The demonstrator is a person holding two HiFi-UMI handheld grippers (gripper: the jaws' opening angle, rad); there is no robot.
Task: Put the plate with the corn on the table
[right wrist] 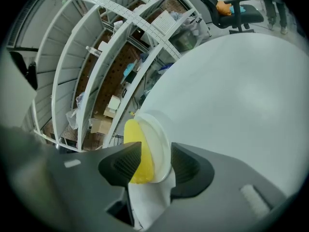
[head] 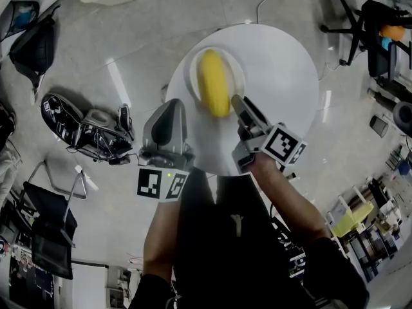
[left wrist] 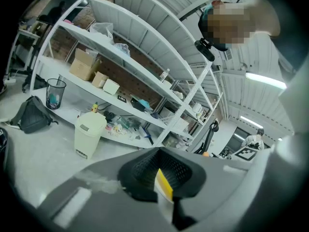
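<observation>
A yellow corn cob [head: 214, 82] lies on a white plate [head: 239, 76], which rests on the round white table [head: 277, 69] near its left edge. My right gripper [head: 237, 102] reaches to the plate's near rim. In the right gripper view its jaws stand wide, open, with the plate's [right wrist: 157, 139] rim and the end of the corn [right wrist: 135, 151] between the pads [right wrist: 186, 167]; a gap shows beside the rim. My left gripper [head: 168, 111] hangs off the table's near left edge, away from the plate, with its jaws [left wrist: 161, 175] shut and pointing at the shelves.
The table stands on a pale floor. A black office chair [head: 360, 24] is at the far right, dark gear [head: 84, 131] lies on the floor to the left. Tall white shelving [left wrist: 130, 62] and a white bin [left wrist: 88, 132] stand beyond the left gripper.
</observation>
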